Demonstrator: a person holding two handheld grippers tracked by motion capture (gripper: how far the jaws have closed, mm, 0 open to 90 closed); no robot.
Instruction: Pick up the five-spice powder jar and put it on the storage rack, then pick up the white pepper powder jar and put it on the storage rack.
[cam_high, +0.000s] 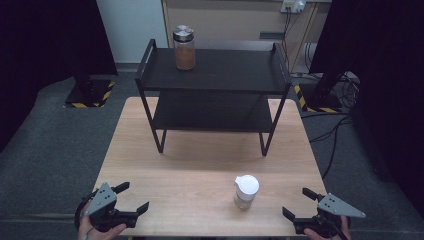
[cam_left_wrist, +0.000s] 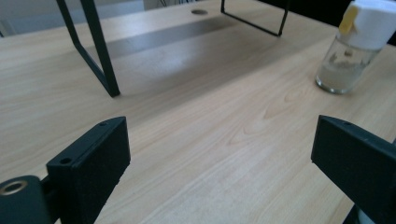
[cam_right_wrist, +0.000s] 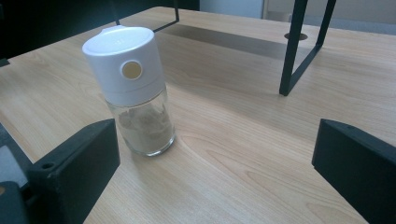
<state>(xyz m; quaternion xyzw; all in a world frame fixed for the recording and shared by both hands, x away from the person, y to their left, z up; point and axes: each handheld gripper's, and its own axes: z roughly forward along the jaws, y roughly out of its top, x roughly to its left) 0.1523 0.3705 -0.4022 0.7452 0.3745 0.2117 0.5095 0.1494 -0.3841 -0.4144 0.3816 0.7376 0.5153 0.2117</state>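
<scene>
A small clear glass shaker jar with a white plastic cap (cam_high: 246, 191) stands upright on the pale wooden counter (cam_high: 200, 165), near the front edge and right of centre. It holds a shallow layer of pale powder. Beyond it, across the middle of the counter, stands a black two-tier metal rack (cam_high: 215, 80), and on the left part of its top shelf sits a glass jar of brown powder with a silver lid (cam_high: 184, 48).

Both claws hover at the near edge with nothing between their jaws. The left claw (cam_high: 133, 197) is spread wide, well apart from the shaker jar; in the left gripper view the jar (cam_left_wrist: 348, 51) shows far off to the upper right. The right claw (cam_high: 299, 204) is also spread wide and lies near the jar, just to its right. In the right gripper view the jar (cam_right_wrist: 135, 88) stands left of the line between the two jaws, close to the left jaw but not touching it.

The work looks to be at its very start: an approach to the shaker jar, nothing grasped yet. The right claw seems the likelier one to take it. The next move would call for swinging that claw leftward so the jar sits centred between the jaws, keeping level, then closing on the glass body below the cap without tipping it.
</scene>
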